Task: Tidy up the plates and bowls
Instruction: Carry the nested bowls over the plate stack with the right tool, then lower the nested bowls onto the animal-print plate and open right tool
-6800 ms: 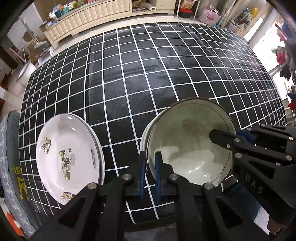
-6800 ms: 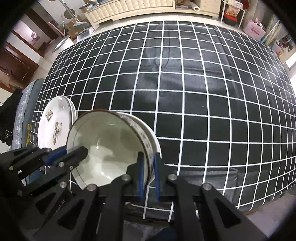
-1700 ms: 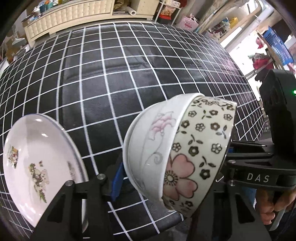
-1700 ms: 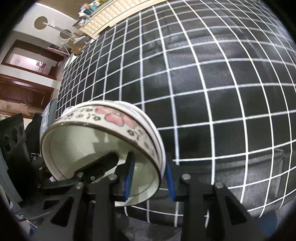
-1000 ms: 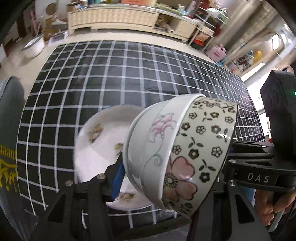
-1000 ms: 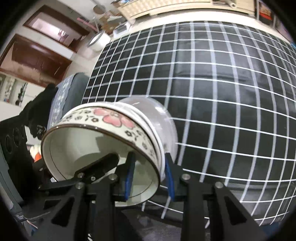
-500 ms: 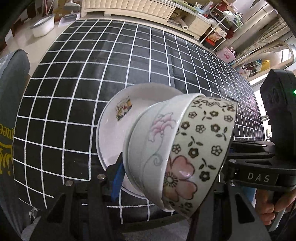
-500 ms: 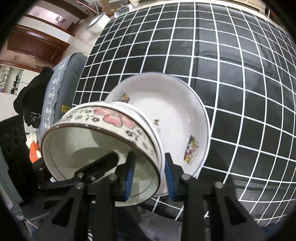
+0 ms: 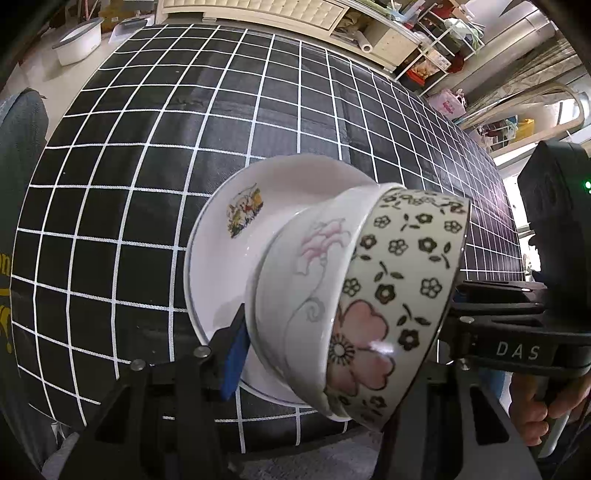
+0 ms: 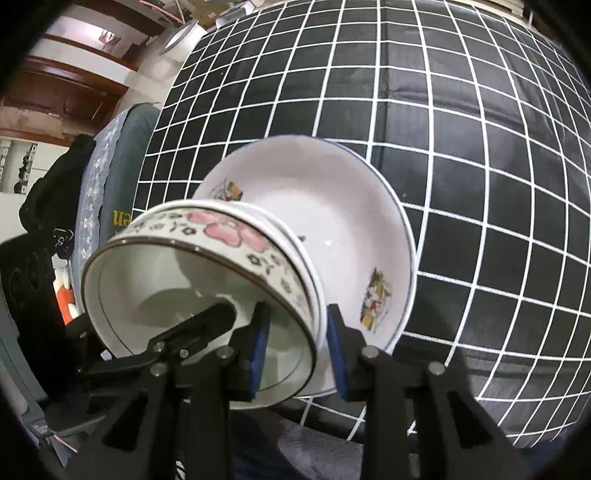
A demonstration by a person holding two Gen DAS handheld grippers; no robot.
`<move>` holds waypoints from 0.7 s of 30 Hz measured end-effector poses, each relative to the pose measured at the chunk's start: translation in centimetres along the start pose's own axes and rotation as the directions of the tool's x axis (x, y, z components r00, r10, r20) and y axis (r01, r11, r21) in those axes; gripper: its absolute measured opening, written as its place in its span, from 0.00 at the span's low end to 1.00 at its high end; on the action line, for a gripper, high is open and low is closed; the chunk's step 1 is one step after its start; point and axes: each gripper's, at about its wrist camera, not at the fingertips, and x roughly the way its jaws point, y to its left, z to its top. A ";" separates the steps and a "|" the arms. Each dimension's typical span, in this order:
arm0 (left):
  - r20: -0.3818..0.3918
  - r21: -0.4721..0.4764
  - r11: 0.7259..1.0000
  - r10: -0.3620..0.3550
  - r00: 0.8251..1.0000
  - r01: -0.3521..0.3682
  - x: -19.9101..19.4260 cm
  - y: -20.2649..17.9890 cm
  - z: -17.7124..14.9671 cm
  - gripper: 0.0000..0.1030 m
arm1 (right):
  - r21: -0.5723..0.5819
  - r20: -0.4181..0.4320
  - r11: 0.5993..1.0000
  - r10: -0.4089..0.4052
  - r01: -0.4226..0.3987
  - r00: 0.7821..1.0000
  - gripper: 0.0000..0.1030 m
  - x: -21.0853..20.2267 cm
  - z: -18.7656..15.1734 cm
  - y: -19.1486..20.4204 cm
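Where the two nested bowls (image 9: 354, 295) sat upright on the bench (image 9: 147, 147) about seven seconds back, with the plates off toward the left edge, they are now lifted and tipped on their side above the plates (image 9: 229, 258). Half a second ago the view was almost the same; the plates now fill slightly more of it.

Left gripper (image 9: 332, 354): jaws pinching the bowl stack across its depth, blue pad on the plain outer bowl's base; far jaw hidden behind the flowered rim.
Right gripper (image 10: 297, 341): jaws pinching both bowl rims together, one pad inside the flowered bowl (image 10: 207, 280), one outside.
A hand (image 9: 535, 413) shows on the right gripper's handle.

Bench: black cover with white grid, plates near the front edge. Whether the bowls touch the plates, cannot tell.
Room: cream cabinet (image 9: 258, 11) beyond the far edge, white tub (image 9: 77, 44) on the floor, cluttered shelves (image 9: 443, 40) at right, dark wooden doorway (image 10: 55, 85).
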 end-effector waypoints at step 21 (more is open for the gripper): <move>0.057 0.068 0.995 0.073 0.996 -0.076 -2.3 -0.5 -0.5 0.47 | -0.083 0.043 0.992 -0.089 0.092 0.995 0.43 0.1 0.1 1.3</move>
